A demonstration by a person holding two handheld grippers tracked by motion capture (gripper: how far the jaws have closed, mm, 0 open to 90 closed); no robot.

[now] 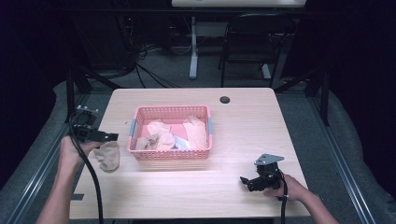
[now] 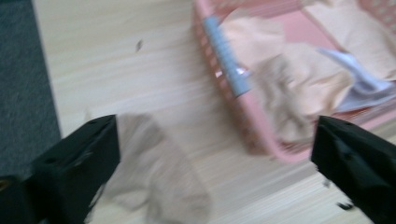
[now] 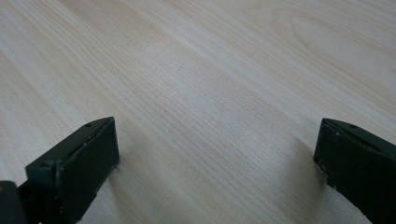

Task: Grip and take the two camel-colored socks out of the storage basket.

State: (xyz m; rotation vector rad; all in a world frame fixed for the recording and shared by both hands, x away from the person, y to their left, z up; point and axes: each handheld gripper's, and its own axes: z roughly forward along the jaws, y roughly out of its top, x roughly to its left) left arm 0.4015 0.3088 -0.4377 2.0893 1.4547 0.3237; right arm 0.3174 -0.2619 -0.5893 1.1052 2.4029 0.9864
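A pink plastic basket [image 1: 172, 155] with grey handles sits mid-table and holds several crumpled beige cloths [image 1: 161, 135] plus a white scrap. One more beige cloth [image 1: 108, 156] lies on the table left of the basket. My left gripper [image 1: 111, 137] hovers just above that cloth, jaws wide apart with nothing between them; in the left gripper view the cloth [image 2: 159, 172] lies below the gripper [image 2: 215, 163] and the basket [image 2: 275, 149] is to the right. My right gripper [image 1: 244, 181] rests low at the table's front right, open over bare wood [image 3: 215, 163].
The wooden table [image 1: 243, 121] has a dark cable hole [image 1: 225, 99] near its far edge. A black chair [image 1: 252, 42] and a desk leg [image 1: 193, 46] stand beyond the table. Black frame rails [image 1: 32, 172] run along both sides. Cables trail from each gripper.
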